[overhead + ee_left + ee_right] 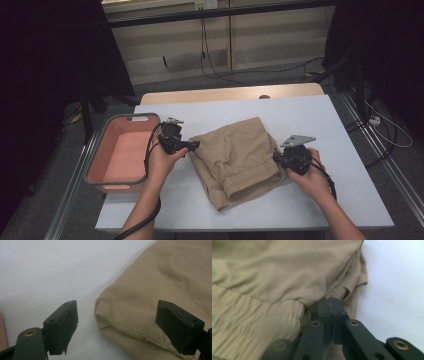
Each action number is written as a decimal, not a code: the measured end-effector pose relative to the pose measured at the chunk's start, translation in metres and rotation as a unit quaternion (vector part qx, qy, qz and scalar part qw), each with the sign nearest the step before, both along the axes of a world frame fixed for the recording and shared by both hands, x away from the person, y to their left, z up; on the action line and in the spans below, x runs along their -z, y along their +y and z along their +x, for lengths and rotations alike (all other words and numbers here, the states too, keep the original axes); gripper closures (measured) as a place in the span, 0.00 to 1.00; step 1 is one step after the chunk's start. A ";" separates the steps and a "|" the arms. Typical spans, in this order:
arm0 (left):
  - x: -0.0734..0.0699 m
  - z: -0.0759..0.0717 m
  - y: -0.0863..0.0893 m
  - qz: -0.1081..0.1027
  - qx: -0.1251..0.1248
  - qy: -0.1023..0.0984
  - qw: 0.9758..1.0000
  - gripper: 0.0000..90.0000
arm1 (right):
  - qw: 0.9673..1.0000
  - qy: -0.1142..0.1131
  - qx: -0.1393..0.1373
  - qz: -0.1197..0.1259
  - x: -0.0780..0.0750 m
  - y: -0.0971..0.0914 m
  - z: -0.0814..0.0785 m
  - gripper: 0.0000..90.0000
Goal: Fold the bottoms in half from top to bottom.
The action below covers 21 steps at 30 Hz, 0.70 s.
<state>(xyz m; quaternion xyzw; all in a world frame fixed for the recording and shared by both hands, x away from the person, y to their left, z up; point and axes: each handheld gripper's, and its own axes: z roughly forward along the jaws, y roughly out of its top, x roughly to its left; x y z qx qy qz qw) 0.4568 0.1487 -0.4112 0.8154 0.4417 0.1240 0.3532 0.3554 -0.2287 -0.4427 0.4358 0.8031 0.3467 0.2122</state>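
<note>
A folded khaki garment [240, 150] with an elastic waistband lies in the middle of the white table [320, 120]. My left gripper [192, 146] is at the garment's left edge. In the left gripper view its jaws stand wide apart [116, 322], with a corner of the garment [162, 277] between them and untouched by the pads. My right gripper [276, 157] is at the garment's right edge. In the right gripper view its jaws are pressed together [331, 302] on a fold of the cloth [287, 272] beside the gathered waistband.
A grey-rimmed bin [95, 165] with a pink inside stands at the table's left edge, close to my left hand. Bare white tabletop lies behind and to the right of the garment. Cables run over the floor beyond the table.
</note>
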 end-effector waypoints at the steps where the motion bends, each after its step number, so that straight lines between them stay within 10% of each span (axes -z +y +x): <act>1: 0.000 0.000 0.000 -0.001 0.000 0.000 1.000 0.20 | 1.000 -0.004 -0.002 -0.001 -0.003 0.000 0.000 1.00; 9: 0.001 -0.001 0.007 -0.003 -0.005 -0.004 1.000 0.20 | 0.999 -0.030 0.013 -0.012 -0.008 0.000 0.020 1.00; 14: 0.002 -0.002 0.008 -0.001 -0.005 -0.005 1.000 0.20 | 1.000 -0.004 0.023 0.002 0.005 -0.005 0.028 0.99; 21: 0.003 -0.005 0.007 0.000 -0.004 -0.004 1.000 0.20 | 0.998 -0.005 0.052 0.020 -0.002 -0.015 0.015 0.63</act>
